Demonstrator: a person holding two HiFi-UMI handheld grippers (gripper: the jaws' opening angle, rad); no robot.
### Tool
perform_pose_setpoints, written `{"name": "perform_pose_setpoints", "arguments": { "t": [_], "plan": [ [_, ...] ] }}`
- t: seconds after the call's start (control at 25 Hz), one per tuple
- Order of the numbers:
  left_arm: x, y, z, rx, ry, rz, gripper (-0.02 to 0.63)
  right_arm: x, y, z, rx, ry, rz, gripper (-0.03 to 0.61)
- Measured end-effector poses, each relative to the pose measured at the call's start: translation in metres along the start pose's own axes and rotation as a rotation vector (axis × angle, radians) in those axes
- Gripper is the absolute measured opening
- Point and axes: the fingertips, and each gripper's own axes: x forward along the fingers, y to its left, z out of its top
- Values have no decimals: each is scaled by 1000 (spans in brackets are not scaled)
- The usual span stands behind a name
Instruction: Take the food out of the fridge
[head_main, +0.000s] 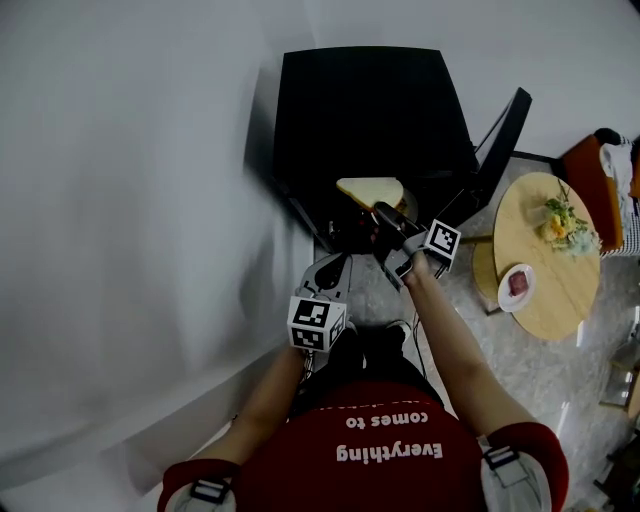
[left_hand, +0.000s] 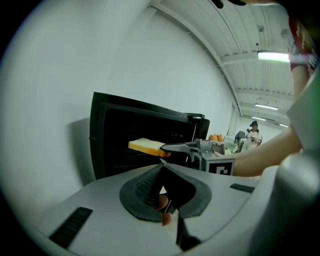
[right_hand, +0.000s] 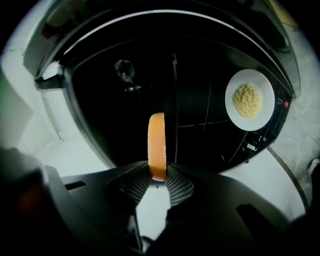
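Golden toast slice tight between jaws of right gripper

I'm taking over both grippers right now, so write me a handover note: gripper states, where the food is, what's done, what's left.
Right gripper: jaws shut on the bread slice, at the open fridge.
Left gripper: jaws shut, empty, clear of the fridge.
A plate of yellow food sits inside the fridge.
Done: bread gripped.
Left: bring the bread out, then probably the plate.
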Motion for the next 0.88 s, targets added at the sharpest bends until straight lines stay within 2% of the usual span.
{"name": "perform_pose_setpoints", "arguments": {
  "t": [0.24, 0.48, 0.68, 0.88],
  "plan": [
    [-15, -4, 11, 24, -16, -8, 6, -24, 16, -29, 4, 49, 19, 88],
    [-28, -22, 7, 48, -15, -56, 6, -68, 29, -56, 44, 29, 72, 87],
    [-42, -48, 6, 72, -24, -125, 6, -117, 41, -81, -40, 57, 79, 87],
    [-45, -86, 6, 121, -28, -206, 6, -173, 55, -84, -107, 38, 85, 87]
  ]
}}
